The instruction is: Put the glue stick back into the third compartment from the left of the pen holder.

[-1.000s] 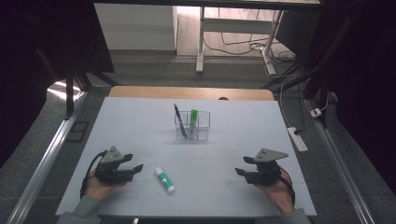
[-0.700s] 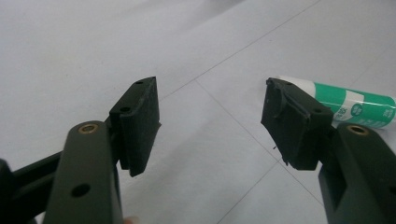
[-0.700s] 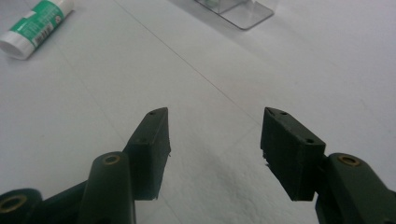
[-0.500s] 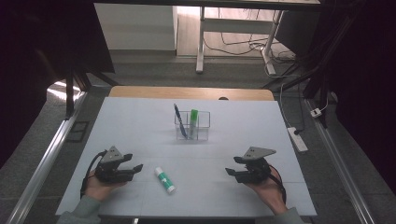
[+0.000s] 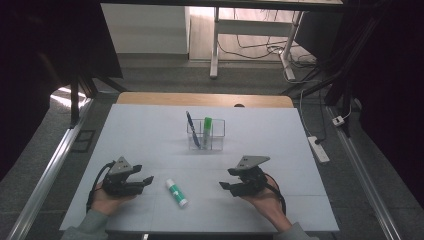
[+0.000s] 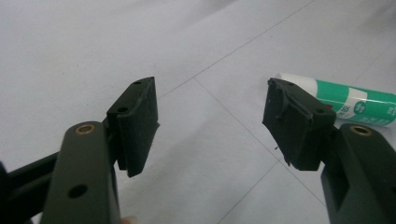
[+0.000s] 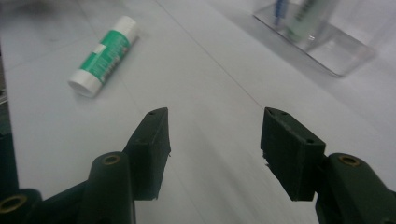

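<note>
A white and green glue stick lies flat on the white table, between my two grippers. To its left my left gripper rests open, nothing between its jaws; the stick lies just past its right jaw. On the other side my right gripper hovers open and empty, pointing left toward the stick and still well short of it. A clear plastic holder at the table's middle holds a blue pen and a green marker.
The white table top ends in a wooden strip at the far edge. A power strip lies on the floor to the right. Metal rails run along both sides of the table.
My right gripper has slid leftward across the table toward the glue stick. The left gripper and the glue stick have stayed where they were.
</note>
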Action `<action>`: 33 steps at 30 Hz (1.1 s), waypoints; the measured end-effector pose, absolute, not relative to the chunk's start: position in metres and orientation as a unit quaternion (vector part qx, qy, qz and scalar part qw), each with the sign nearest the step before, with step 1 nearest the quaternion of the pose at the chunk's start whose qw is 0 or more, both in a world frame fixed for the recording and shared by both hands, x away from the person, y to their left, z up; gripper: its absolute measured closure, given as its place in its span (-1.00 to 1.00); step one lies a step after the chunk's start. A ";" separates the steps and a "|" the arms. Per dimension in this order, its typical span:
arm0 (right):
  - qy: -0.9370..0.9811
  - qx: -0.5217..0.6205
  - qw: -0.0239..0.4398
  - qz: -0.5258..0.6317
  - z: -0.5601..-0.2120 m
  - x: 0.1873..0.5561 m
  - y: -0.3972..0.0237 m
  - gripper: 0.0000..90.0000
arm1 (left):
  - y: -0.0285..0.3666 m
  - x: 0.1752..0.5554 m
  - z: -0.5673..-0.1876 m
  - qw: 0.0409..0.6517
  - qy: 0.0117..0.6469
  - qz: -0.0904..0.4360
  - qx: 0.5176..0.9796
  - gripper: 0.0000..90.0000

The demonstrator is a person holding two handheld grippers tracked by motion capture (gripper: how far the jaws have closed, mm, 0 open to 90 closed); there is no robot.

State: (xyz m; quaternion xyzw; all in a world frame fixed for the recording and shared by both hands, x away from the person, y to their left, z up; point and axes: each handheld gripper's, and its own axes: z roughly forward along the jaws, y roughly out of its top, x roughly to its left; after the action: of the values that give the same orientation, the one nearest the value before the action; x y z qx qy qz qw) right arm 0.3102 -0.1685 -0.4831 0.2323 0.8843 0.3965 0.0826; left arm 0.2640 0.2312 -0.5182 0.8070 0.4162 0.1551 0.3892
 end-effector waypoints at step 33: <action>0.909 0.191 0.022 0.371 -0.497 0.312 -0.044 -0.19 | 0.233 0.265 -0.520 0.385 0.419 0.156 0.807 -0.24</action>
State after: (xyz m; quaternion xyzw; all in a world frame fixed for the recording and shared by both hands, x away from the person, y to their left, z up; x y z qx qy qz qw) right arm 0.3125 -0.0441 -0.4967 0.1910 0.9085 0.3710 0.0222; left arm 0.2649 0.2325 -0.5198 0.8073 0.4192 0.1555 0.3850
